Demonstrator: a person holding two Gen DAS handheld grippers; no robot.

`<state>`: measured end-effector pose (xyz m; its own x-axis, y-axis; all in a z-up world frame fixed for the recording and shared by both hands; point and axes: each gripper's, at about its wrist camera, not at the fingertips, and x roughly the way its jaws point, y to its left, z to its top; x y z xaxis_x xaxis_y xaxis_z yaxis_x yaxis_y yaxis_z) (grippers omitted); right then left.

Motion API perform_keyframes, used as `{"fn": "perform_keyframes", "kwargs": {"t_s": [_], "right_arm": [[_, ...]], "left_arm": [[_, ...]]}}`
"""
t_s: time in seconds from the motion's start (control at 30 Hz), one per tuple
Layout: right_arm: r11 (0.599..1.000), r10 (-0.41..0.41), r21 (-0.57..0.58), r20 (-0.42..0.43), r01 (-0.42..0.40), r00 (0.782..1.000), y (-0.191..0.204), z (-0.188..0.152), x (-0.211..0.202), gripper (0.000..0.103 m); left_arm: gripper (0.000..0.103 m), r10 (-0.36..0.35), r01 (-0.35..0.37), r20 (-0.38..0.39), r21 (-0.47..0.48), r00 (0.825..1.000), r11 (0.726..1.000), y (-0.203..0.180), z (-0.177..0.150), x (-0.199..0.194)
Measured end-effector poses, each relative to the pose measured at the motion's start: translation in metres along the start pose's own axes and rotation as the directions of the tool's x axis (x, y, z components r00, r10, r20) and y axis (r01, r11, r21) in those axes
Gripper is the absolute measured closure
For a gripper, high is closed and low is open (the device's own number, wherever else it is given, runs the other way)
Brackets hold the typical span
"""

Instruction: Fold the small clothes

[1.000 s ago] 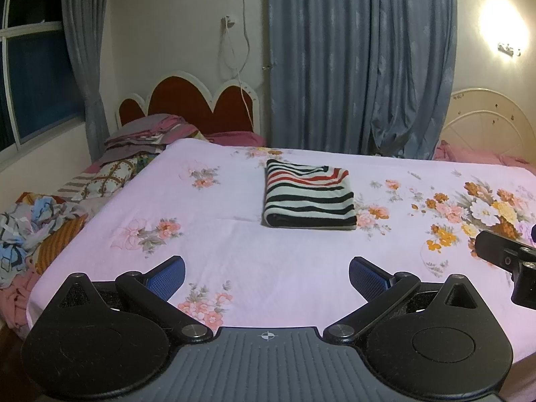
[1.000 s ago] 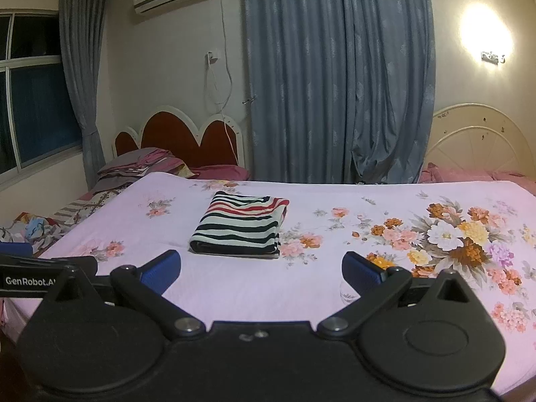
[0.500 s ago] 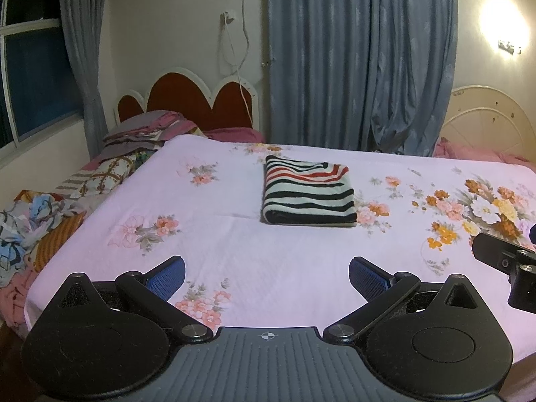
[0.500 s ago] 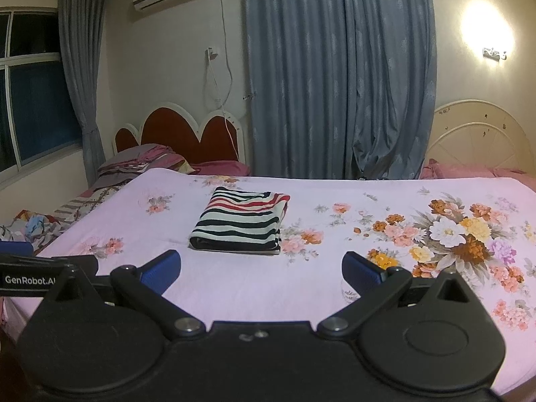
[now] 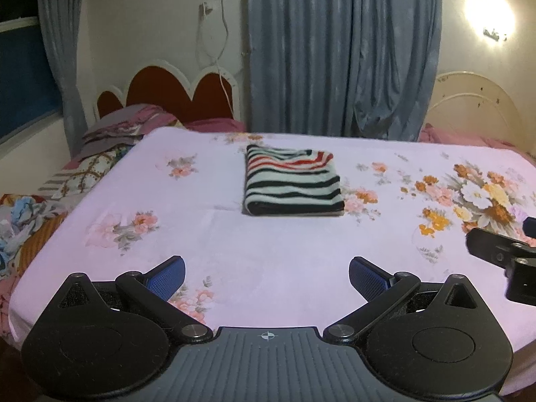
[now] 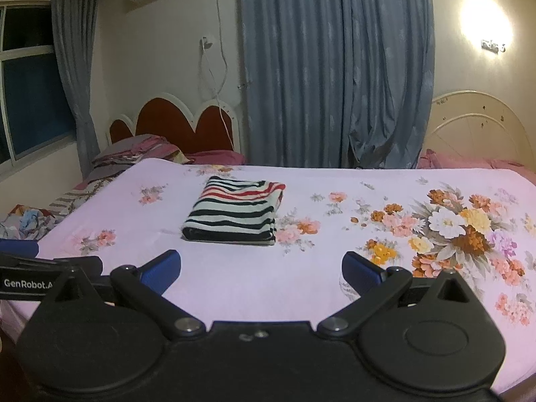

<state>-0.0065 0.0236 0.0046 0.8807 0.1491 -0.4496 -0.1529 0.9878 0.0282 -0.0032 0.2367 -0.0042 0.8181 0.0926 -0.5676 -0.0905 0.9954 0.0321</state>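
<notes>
A striped garment (image 5: 292, 181), black, white and red, lies folded into a neat rectangle on the pink floral bedsheet (image 5: 234, 254); it also shows in the right wrist view (image 6: 236, 212). My left gripper (image 5: 267, 276) is open and empty, held above the near part of the bed, well short of the garment. My right gripper (image 6: 261, 273) is open and empty, likewise near the bed's front edge. The right gripper's side shows at the right edge of the left wrist view (image 5: 502, 254), and the left gripper's at the left edge of the right wrist view (image 6: 30, 269).
A pile of clothes and pillows (image 5: 110, 140) lies at the bed's far left by the red headboard (image 5: 167, 88). More crumpled fabric (image 5: 20, 221) sits at the left side. Blue curtains (image 5: 341, 50) and a second bed (image 6: 475, 164) stand behind.
Both grippers have drawn back and tilted slightly, so the folded garment looks a little farther up the bed. Both stay open and empty. The garment has not moved.
</notes>
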Motion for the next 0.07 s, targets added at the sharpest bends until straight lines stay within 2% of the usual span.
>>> {"fn": "perform_keyframes", "kwargs": {"t_s": [0.07], "right_arm": [[1.000,-0.008,0.001,-0.011,0.008,1.000,-0.0029,-0.0014,0.0057,0.001]], "left_arm": [[0.000,-0.012,0.012,-0.023,-0.006,1.000,1.000,0.0000,0.0020,0.0137]]}}
